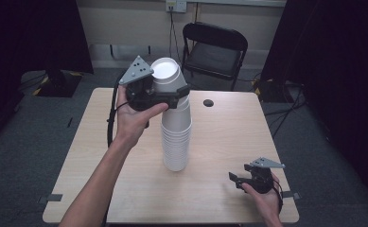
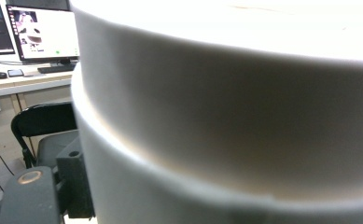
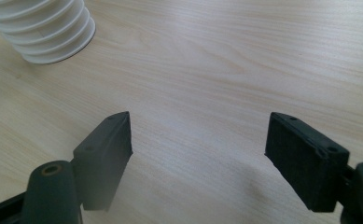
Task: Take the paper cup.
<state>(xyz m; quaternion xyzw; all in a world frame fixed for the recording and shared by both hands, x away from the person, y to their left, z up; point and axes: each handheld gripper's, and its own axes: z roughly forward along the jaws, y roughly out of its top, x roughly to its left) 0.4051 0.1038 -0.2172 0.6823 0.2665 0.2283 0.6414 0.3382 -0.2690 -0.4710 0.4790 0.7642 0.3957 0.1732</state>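
Up top, left gripper (image 1: 171, 94) clamped around the uppermost white paper cup (image 1: 166, 75) of the tall nested stack of white cups (image 1: 176, 142), standing mid-table on the pale wooden table (image 1: 219, 137). Near the stack's base, right gripper (image 3: 198, 140), jaws wide apart, empty.

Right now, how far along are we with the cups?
Done: the left gripper has its jaws around the top cup of the stack, which stands upside down on the table. In hand: that cup sits tilted, seemingly being pulled free. Left: getting it off and set down. The right gripper waits open over bare wood.
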